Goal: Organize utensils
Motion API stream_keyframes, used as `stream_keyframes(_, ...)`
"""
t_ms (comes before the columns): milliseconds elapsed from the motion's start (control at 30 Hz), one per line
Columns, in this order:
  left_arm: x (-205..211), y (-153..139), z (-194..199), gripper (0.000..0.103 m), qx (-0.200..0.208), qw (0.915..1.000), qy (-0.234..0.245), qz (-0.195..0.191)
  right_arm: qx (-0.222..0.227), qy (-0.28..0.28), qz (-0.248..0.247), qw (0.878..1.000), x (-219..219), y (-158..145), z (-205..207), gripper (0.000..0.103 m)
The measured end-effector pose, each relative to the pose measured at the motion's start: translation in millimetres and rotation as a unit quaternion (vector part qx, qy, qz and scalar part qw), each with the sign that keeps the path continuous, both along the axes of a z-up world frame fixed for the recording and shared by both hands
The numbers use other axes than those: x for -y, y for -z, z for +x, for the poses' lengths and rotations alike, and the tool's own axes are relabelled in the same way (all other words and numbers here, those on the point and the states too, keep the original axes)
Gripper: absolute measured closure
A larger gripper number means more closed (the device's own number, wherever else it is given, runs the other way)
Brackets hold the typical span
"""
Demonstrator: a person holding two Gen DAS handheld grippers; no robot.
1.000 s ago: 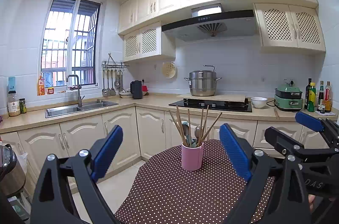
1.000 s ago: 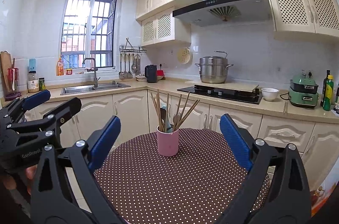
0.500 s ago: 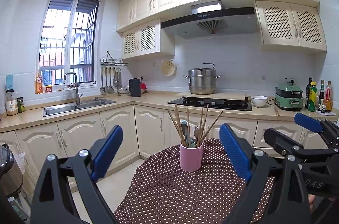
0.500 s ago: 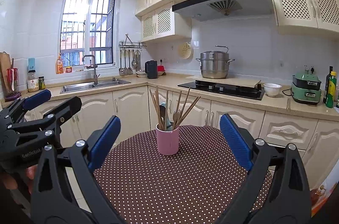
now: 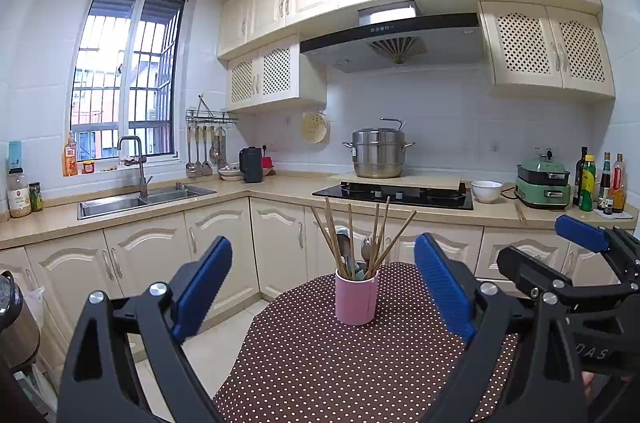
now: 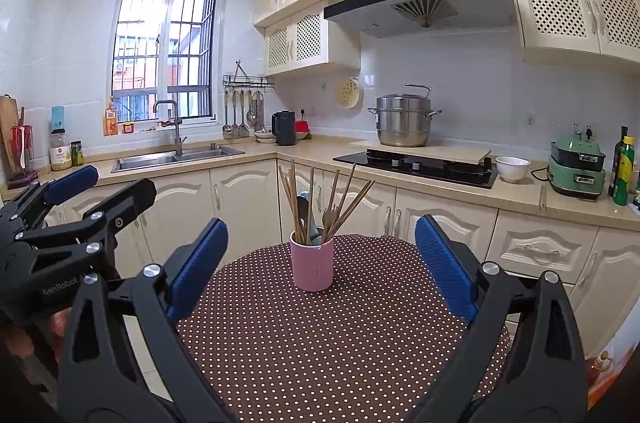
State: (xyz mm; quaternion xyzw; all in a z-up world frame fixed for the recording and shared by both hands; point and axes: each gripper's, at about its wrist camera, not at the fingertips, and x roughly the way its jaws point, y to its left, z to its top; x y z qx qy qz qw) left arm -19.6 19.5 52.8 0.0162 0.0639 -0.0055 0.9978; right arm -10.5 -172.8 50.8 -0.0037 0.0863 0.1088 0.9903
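Observation:
A pink cup (image 5: 356, 297) (image 6: 312, 265) stands upright on a round table with a brown polka-dot cloth (image 5: 320, 363) (image 6: 340, 335). It holds several wooden chopsticks (image 5: 330, 235) (image 6: 294, 199), spoons and a fork. My left gripper (image 5: 323, 287) is open, its blue fingers wide on either side of the cup and short of it. My right gripper (image 6: 322, 265) is also open with nothing between its fingers, above the near half of the table. Each gripper shows at the edge of the other's view.
Kitchen counter runs behind the table with a sink (image 5: 140, 201), a hob (image 5: 394, 193) bearing a steel pot (image 5: 378, 153), a white bowl (image 5: 486, 191), a green cooker (image 5: 543, 185) and bottles (image 5: 600, 179). Cabinet doors stand close behind the table.
Both views have tilted slightly upward and shifted a little; the cup sits a bit lower in each frame. Both grippers stay open and the cup has not moved.

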Motion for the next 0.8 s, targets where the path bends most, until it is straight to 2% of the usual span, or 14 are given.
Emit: stream_keyframes(800,8.8,-1.0,7.0,0.012,-0.011,0.9999,0.003,0.006,-0.011,0.004,0.006,1.0,10.9,3.4,6.3,0.01)
